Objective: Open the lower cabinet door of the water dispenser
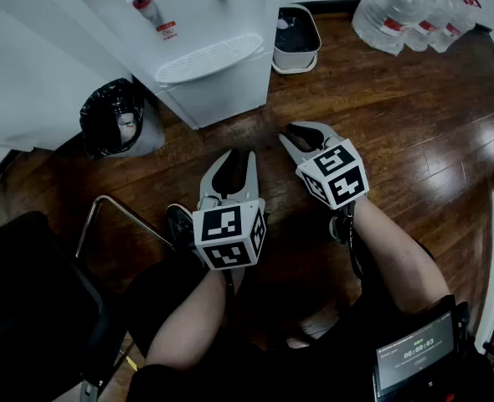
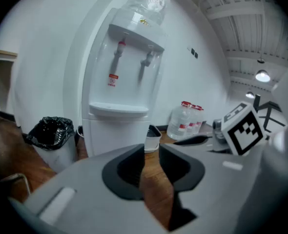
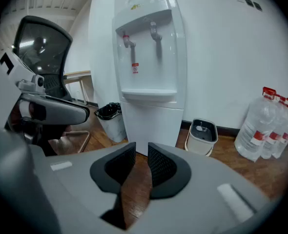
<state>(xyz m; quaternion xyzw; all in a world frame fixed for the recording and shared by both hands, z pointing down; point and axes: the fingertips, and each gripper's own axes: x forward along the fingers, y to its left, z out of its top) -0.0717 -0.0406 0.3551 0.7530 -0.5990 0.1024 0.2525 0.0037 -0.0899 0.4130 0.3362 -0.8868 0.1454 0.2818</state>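
- Lower cabinet door [image 3: 151, 123], a plain white panel, fills the front of the tall white water dispenser [image 2: 119, 72] below its drip tray. It looks shut and flush. No handle or finger recess can be made out from here.
- Dispenser stands on the dark wooden floor [image 1: 398, 141] against a white wall, well apart from both tools.
- Left gripper [image 1: 234, 159], grey with a marker cube, is held low above the person's lap. Its fingers [image 2: 124, 172] stand narrowly apart with only floor showing between them.
- Right gripper [image 1: 306, 134] sits just beside it, slightly nearer the dispenser. Its ribbed dark fingers [image 3: 161, 172] are also at a narrow gap and hold nothing.
- Step in hand, as I judge it, is the approach, since nothing touches the door yet.
- To do it well, bring one gripper level with the door's free edge and find the lip or recess first. Hook or pinch that edge, then pull along the door's arc rather than straight back.
- Black-bagged bin [image 1: 113, 117] sits close on one side of the dispenser and a small white pail [image 1: 297, 36] on the other. Either could block the swing, so check which side hinges.
- Clear water bottles [image 1: 406, 11] stand farther off, out of the way.
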